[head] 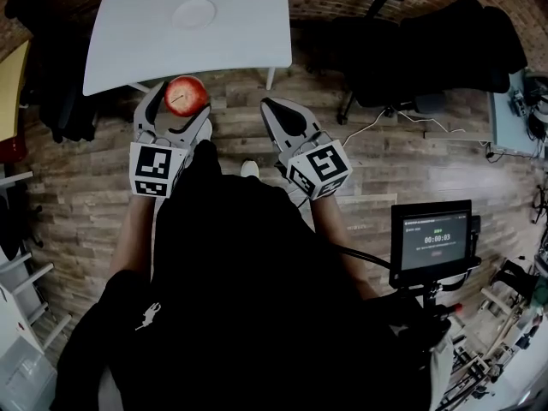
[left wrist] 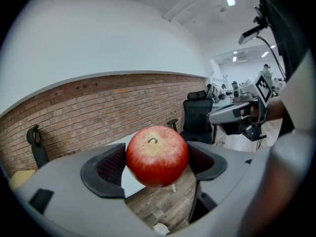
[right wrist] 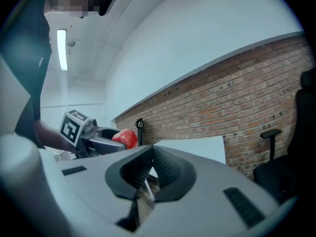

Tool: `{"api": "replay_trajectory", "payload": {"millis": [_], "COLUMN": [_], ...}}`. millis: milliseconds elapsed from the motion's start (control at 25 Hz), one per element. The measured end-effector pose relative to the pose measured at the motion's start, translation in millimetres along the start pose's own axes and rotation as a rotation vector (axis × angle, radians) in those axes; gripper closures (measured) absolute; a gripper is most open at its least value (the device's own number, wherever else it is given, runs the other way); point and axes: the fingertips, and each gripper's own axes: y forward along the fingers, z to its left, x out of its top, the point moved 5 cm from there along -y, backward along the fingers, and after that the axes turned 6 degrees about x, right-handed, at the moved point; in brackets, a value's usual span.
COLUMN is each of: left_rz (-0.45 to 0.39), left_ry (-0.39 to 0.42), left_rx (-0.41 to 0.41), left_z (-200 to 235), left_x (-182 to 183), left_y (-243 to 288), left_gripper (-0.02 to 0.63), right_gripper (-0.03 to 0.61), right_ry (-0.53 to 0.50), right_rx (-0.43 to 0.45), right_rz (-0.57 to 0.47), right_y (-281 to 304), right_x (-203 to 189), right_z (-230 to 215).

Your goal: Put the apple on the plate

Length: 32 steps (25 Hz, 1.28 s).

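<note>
Brick wall: runs behind the counter, red brick below white plaster.
Floor: wood planks, under everything in the head view.
Counter: white, bare but for the plate; near edge just ahead of both grippers.
Office chair: black, on the floor off the counter's right edge.
Screen: on a stand at the lower right of the head view, lit, well clear of the counter.
Left gripper: up in the air at the counter's near edge, pointing at it; fingers spread wide and clamped on the apple, one dark pad pressed to each side.
Right gripper: level beside the left one, off the counter's near-right corner; fingers together, tips touching, nothing between them.
Plate: white, round, flat on the counter about midway between left and right edges, toward the far edge.
Apple: red, stem up, off the counter and gripped between the left fingers, hanging at the near edge, well apart from the plate.
</note>
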Motion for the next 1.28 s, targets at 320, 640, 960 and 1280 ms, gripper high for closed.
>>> {"api": "replay_trajectory", "payload": {"millis": [320, 640, 960, 1280], "left_rz": [0.001, -0.006, -0.026, -0.039], "left_ry": [-0.013, -0.066, -0.066, -0.091], "left_rx": [0.006, 0.003, -0.039, -0.12], "left_z": [23.1, 62.7, 122.2, 170.8], "left_x": [-10.8, -34.4, -31.6, -41.3], "left_y": [16.1, 50.2, 69.7, 137.6], "left_gripper": [0.221, 0.221, 0.221, 0.22], "right_gripper": [0.575, 0.575, 0.575, 0.575], "right_ry": [-0.009, -0.027, -0.057, -0.089], "right_rx": [0.021, 0.037, -0.003, -0.059], "right_rz": [0.006, 0.065, 0.072, 0.13], "right_y": [32.7, 85.9, 141.6, 205.2], "right_x": [0.9, -8.8, 23.7, 36.5], "right_z": [-3.6, -17.9, -13.1, -43.6]}}
